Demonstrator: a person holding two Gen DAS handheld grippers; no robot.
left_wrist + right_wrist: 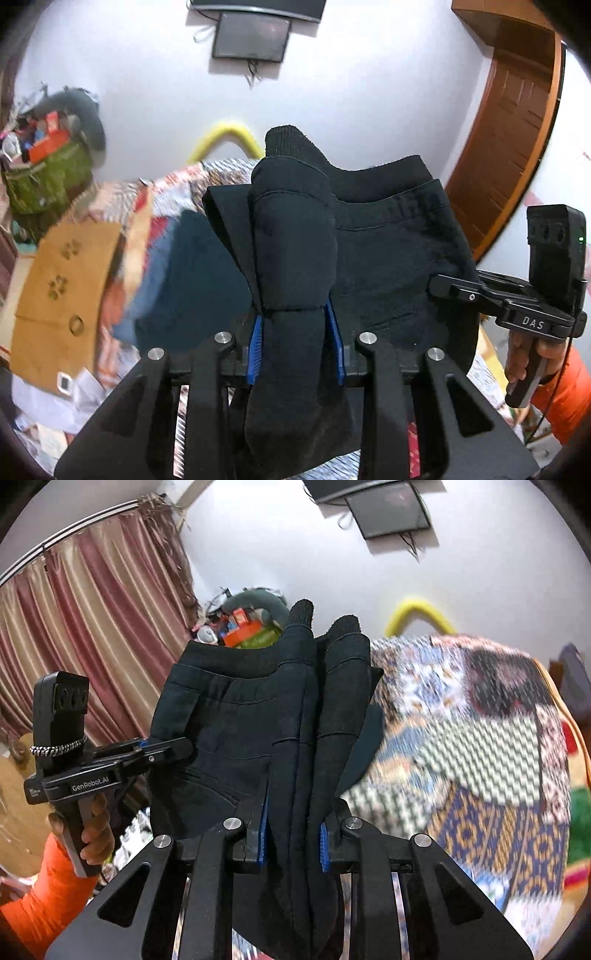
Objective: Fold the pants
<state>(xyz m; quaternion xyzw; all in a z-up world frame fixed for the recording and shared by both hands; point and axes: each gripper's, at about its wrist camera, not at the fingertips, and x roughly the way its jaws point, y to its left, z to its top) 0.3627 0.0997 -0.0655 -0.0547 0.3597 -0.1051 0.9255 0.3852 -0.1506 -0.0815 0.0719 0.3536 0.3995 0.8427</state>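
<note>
The black pants [388, 258] hang in the air between both grippers, above the bed. My left gripper [297, 347] is shut on a bunched fold of the pants, blue pads [255, 347] pressing each side. My right gripper [293, 843] is shut on another bunched edge of the pants [240, 738], blue pads [261, 834] showing. The right gripper also shows in the left wrist view [458, 290], clamped on the cloth's right edge. The left gripper shows in the right wrist view [162, 755], clamped on the left edge.
A patterned quilt [480, 757] covers the bed below. A brown paper bag [62, 288] and a blue garment [192, 266] lie on it. A cluttered green basket [48, 177] stands by the wall. Curtains [74, 646] hang at left, a wooden door [513, 140] at right.
</note>
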